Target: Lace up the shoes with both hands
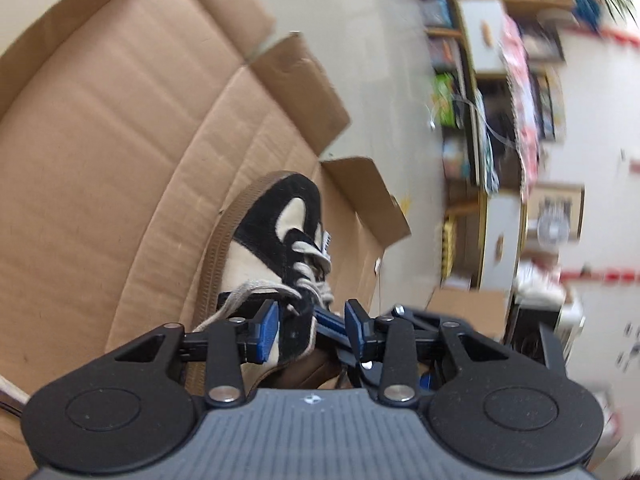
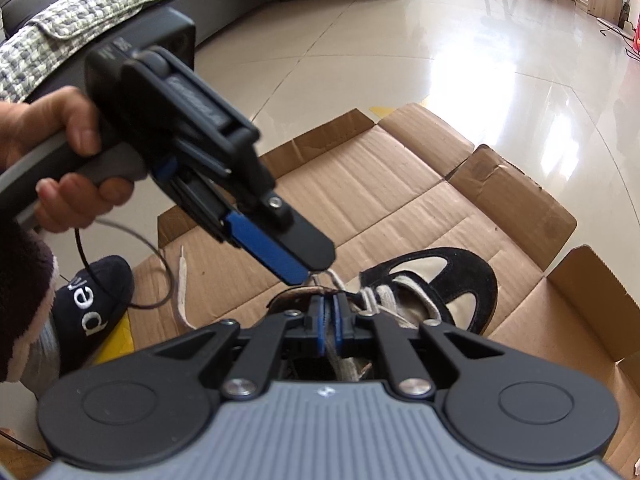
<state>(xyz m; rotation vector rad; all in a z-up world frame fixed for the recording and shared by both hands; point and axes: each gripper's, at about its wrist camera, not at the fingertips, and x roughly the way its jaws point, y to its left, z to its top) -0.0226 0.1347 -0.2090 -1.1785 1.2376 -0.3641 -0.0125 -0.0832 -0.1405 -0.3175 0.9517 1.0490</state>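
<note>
Right tongs [image 2: 329, 320] pinch the lace [image 2: 340, 360]; left tongs [image 1: 312, 328] gape (right view only: slipper [image 2: 96, 304]).

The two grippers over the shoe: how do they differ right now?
The right gripper has its blue pads pinched on a lace strand; the left gripper stands open around the shoe collar, gripping nothing. The right gripper points down over the shoe opening; the left gripper comes in slanted from the side. Both share black fingers and blue pads.

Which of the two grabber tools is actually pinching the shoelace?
The right gripper: its blue pads are shut on the lace. The left gripper stands open, straddling the shoe's black collar.
</note>
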